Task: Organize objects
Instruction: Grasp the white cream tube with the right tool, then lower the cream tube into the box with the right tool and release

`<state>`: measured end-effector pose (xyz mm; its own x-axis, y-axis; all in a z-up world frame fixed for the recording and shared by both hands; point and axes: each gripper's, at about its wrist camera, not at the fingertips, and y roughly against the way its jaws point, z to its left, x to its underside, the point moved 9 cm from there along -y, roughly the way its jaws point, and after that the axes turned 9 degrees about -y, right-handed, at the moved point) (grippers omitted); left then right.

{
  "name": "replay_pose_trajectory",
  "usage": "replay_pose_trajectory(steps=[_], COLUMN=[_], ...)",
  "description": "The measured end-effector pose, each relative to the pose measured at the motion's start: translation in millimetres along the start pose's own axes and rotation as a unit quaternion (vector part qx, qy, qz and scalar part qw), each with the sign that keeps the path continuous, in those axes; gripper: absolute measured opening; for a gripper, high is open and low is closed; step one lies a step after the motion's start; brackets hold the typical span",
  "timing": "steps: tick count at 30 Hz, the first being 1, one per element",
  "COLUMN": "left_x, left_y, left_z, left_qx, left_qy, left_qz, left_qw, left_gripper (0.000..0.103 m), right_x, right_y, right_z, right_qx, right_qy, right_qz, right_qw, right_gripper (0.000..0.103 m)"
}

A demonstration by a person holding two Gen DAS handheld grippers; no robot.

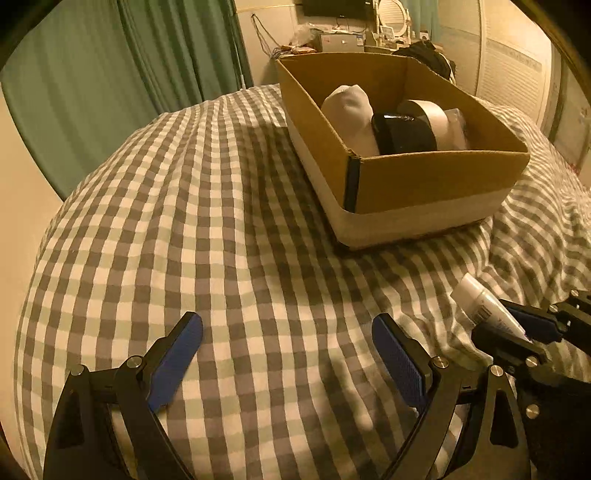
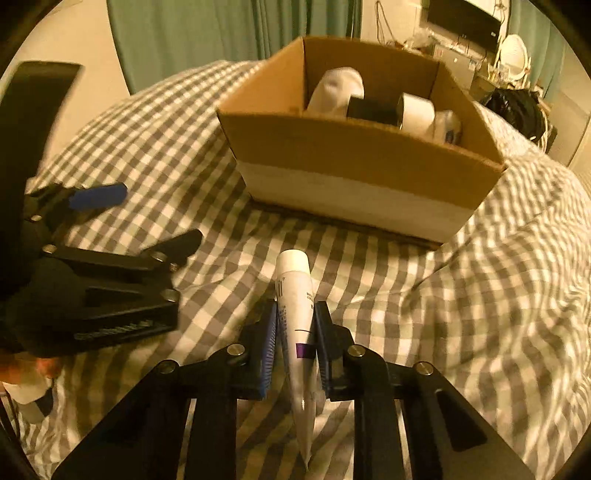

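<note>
Tube [image 2: 295,306] clamped in right gripper [image 2: 294,314], cap forward, left gripper [image 1: 288,328] agape

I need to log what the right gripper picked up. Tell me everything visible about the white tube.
The white tube looks like soft plastic, with a round white cap at its far end, dark print, a purple patch, and a flat crimped tail nearest the camera. The right gripper is shut on its middle, cap toward the cardboard box, over the checked bedcover.

A home bedroom: a bed [image 1: 229,229] under a checked cover, green curtains [image 1: 122,66] far left, a cluttered dresser with mirror [image 1: 393,14] far right.
</note>
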<state>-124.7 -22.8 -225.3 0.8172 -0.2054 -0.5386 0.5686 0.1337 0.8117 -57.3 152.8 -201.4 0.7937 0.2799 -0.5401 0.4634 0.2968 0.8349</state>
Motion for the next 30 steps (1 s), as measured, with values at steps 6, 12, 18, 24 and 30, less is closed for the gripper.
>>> replay_pose_trajectory(steps=[6,12,18,24,30], left_x=[5,-15,-64,-121,-179], left_y=[23,56,85,105,103], left_z=[1,1,3,10,20], left_qx=[0.004,0.011,0.017,0.024,0.020], left_qy=[0.008,0.013,0.013,0.019,0.028], left_qz=[-0.007,-0.039,-0.086,-0.129,-0.161], left_qw=[0.9999,0.9991,0.9961,0.9912,0.9863], left_gripper=[0.095,0.095,0.095,0.095,0.095], right_x=[4,-40,-91,-148,-207], right_y=[28,48,83,115,123], right_z=[-2,2,0,-7,-19], right_qx=[-0.015,-0.026,-0.030,-0.032,-0.035], right_qy=[-0.020,-0.034,-0.031,-0.024,-0.022], right_qz=[-0.024,-0.061,-0.113,-0.161,-0.195], right_qw=[0.999,0.997,0.993,0.986,0.980], right_gripper=[0.019,0.019,0.019,0.019,0.019])
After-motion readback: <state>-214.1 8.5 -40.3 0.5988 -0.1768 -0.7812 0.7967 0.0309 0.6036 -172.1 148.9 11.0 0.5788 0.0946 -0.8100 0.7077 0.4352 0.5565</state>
